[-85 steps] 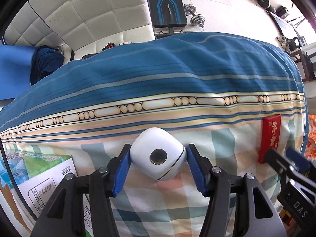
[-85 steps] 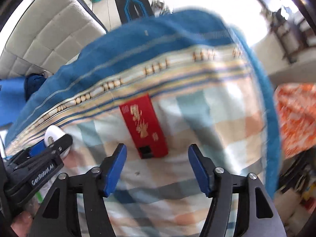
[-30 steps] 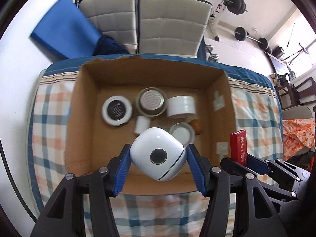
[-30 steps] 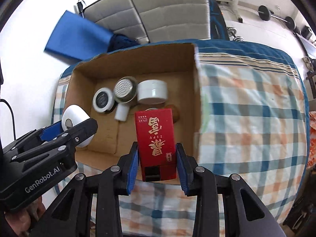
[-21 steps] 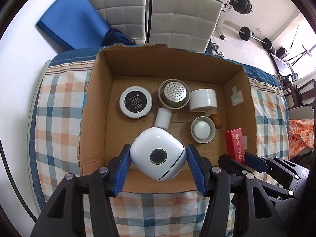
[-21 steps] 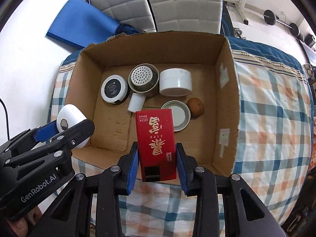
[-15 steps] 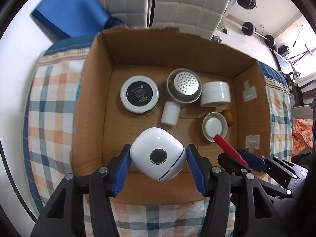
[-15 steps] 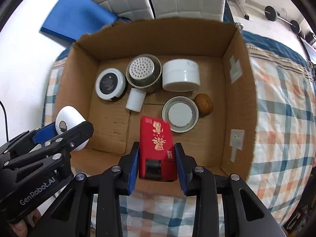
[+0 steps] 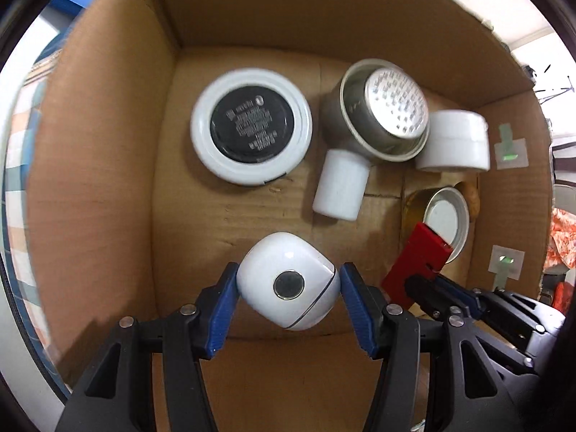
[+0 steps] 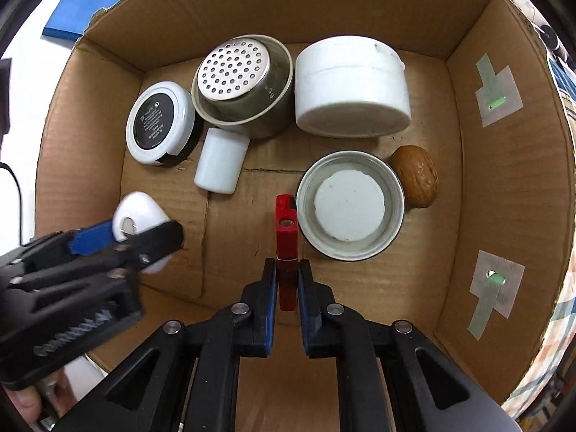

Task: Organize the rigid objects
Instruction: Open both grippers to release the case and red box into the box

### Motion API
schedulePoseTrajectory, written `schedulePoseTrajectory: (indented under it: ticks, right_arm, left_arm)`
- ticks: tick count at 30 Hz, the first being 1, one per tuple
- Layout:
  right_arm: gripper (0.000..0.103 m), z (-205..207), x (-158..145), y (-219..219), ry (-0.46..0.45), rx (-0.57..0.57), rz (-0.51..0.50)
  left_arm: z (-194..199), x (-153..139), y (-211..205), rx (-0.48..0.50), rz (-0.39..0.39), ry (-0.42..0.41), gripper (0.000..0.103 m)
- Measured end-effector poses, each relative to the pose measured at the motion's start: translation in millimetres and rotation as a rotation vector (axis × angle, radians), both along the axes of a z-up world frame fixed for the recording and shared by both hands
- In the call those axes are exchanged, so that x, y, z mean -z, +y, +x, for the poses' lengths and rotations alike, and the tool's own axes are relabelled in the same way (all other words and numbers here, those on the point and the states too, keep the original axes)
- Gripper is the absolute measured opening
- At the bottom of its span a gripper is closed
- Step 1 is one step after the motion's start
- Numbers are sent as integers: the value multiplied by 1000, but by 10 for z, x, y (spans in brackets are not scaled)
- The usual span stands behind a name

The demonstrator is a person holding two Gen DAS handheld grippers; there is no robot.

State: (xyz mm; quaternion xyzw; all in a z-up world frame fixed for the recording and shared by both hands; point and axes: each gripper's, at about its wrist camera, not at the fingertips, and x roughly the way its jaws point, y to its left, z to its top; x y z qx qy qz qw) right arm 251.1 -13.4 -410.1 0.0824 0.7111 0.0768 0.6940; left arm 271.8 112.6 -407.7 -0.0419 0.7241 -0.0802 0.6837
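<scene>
My left gripper (image 9: 288,278) is shut on a white rounded device (image 9: 288,262) with a dark round button, low inside the cardboard box (image 9: 108,180) near its front left. The right wrist view shows the same device (image 10: 140,212) above the box floor. My right gripper (image 10: 287,270) holds a red box (image 10: 287,230) turned edge-on; its jaws are closing on the thin sides, pads pressing. The red box's far end sits beside a metal lid (image 10: 349,205). In the left wrist view the red box (image 9: 417,259) leans at the right.
On the box floor lie a black-topped round tin (image 10: 158,122), a perforated metal cup (image 10: 241,79), a white round container (image 10: 349,86), a small white cylinder (image 10: 221,162) and a walnut (image 10: 415,176). Bare cardboard shows in front of both grippers. A person's fingers show at the lower left.
Both grippers have sunk from above the box down into it. The red box has turned from flat-faced to edge-on between the right jaws, which have narrowed on it.
</scene>
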Motion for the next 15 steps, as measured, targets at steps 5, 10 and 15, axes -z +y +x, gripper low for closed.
schedulePoseTrajectory:
  ticks: [5,10,15]
  right_arm:
    - [12,30,39,-60,23,14,30]
    - [12,-10,150,-125,53,5,72]
    - [13,-21,256,-235,84,29,90]
  left_arm:
    - [-13,78,-19,4,1,30,54]
    - [-56,108,40,7,6,39,54]
    - [-129,134,37,-3,6,61,56]
